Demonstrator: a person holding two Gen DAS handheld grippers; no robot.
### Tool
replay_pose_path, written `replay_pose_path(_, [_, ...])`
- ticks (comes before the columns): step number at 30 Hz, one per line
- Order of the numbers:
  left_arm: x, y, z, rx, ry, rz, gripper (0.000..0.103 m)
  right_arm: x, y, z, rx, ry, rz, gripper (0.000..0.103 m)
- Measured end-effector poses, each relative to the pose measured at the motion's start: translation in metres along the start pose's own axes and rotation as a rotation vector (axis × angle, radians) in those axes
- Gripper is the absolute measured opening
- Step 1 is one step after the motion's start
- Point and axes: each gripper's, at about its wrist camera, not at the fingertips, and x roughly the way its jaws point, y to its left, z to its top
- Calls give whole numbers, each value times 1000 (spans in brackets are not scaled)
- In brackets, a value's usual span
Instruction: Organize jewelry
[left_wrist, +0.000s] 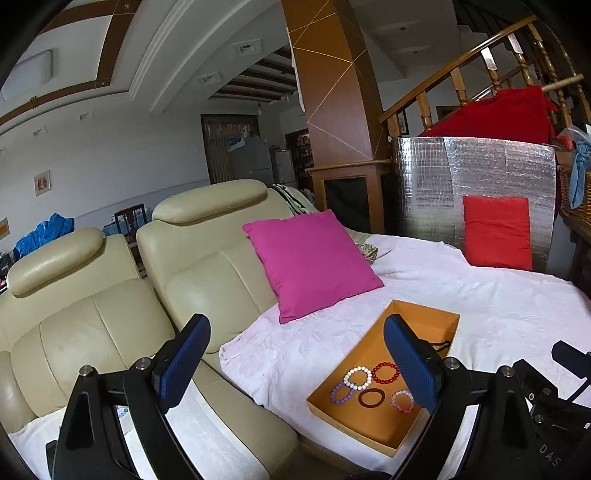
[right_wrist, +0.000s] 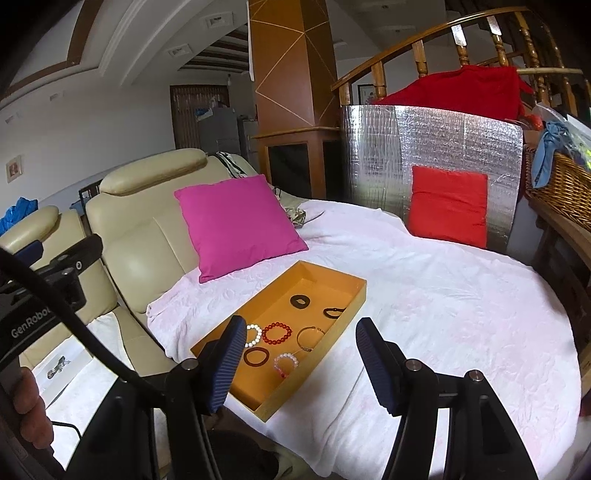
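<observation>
A: Orange tray (right_wrist: 334, 334) on the white bedspread (right_wrist: 443, 314), long axis running away and to the right. Ahead and slightly left of the right gripper (right_wrist: 301, 363), jaws wide apart, empty.

B: Left gripper (left_wrist: 297, 363) equally agape, tray off to its right. Right nearer, probably. Metal bangle (right_wrist: 309, 338) visible only from the right wrist; purple bracelet (left_wrist: 340, 392) only from the left.

A lived-in home living room.

Ahead and left of the left claw (left_wrist: 295, 365) stands a cream leather sofa (left_wrist: 110, 314) with a pink cushion (left_wrist: 310, 266); farther ahead are a wooden stair banister (left_wrist: 458, 74), a wood-clad pillar (left_wrist: 332, 92), a framed picture (left_wrist: 41, 182) on the wall, recessed ceiling mouldings, and a wicker basket (right_wrist: 561, 184) of clothes off to the right.
</observation>
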Motion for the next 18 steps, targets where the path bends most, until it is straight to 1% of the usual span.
replay_pose_path(11, [2, 5, -2, -17, 6, 5, 95, -1, 7, 1, -13, -1, 2, 66])
replay_pose_path(18, [5, 7, -3, -19, 14, -7, 95, -2, 8, 1, -11, -2, 1, 66])
